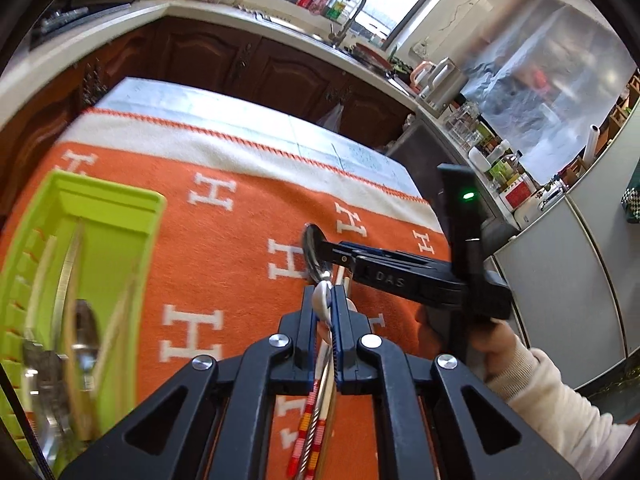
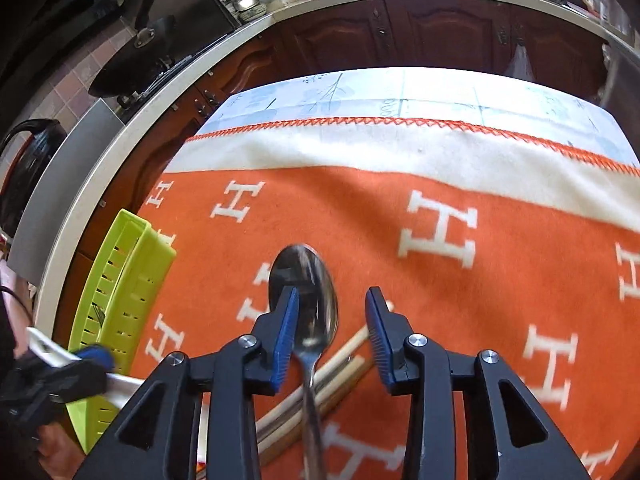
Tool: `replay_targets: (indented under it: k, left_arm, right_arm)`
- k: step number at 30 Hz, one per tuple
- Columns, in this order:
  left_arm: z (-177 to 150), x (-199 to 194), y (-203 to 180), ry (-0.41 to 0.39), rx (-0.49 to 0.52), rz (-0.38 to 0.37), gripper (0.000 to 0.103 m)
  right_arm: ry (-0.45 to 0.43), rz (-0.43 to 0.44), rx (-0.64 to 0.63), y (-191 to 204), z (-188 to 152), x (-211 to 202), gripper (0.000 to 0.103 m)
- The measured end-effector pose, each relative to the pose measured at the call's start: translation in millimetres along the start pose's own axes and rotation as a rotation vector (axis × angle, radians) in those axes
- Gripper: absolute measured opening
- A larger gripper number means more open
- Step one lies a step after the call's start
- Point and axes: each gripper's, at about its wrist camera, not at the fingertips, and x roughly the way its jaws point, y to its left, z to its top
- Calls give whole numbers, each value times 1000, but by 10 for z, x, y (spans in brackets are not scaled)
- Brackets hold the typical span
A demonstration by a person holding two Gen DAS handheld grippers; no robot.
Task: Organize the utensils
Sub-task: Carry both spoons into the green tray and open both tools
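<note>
My left gripper (image 1: 323, 300) is shut on a white ceramic spoon (image 1: 322, 302) above the orange blanket; it also shows at the lower left of the right wrist view (image 2: 86, 364). My right gripper (image 2: 332, 320) is open around a metal spoon (image 2: 304, 284), which lies between the jaws with its bowl pointing away; from the left wrist view the right gripper (image 1: 328, 256) is beside that spoon's bowl (image 1: 314, 252). Chopsticks (image 2: 320, 388) lie on the blanket under the metal spoon. A green utensil tray (image 1: 104, 248) at the left holds a spoon and chopsticks.
The orange blanket with white H letters (image 2: 440, 208) covers the table, with a cream border at the far side. Dark wooden cabinets (image 2: 440, 32) and a counter run behind the table. The green tray (image 2: 120, 280) sits at the table's left edge.
</note>
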Motion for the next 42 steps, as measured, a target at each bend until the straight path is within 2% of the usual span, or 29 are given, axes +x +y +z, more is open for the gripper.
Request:
replay_targets:
  k: [6,7,10,14,19,24,31,34,42]
  left_arm:
    - [108,-655,97,-74,17,80,4]
    - [128,-733,109,-82,21,94,4]
    - [174,-1027,172,-101,34,170,4]
    - [158,-1317,293,-95,33,286,4]
    - [94,-1543,393,-62,72,484,4]
    - [28,-1615,431,-39,86,592,4]
    - [-173,-1570,201,9,213,689,4]
    - [-278,-1534,143,38,251,701,4]
    - [-534,-1530,59,108,308,732,4]
  right_arm:
    - [-24,7,-147,113,8,128,34]
    - [-26,10,-159,136,-20,117,31]
    - [-25,39,-179,182,-51,131,12]
    - [-69,56,-156,206,-112,34,2]
    - [-136,76,-101,262,-244,-275,2]
    - [-213,128,-71,402,-382,-709,2]
    - [-301,174,-73,854,-443,-1337,2]
    - [-327,193,-73,1165,-453,-1522,2]
    - [-334,221,16,1771,-443,-1565,1]
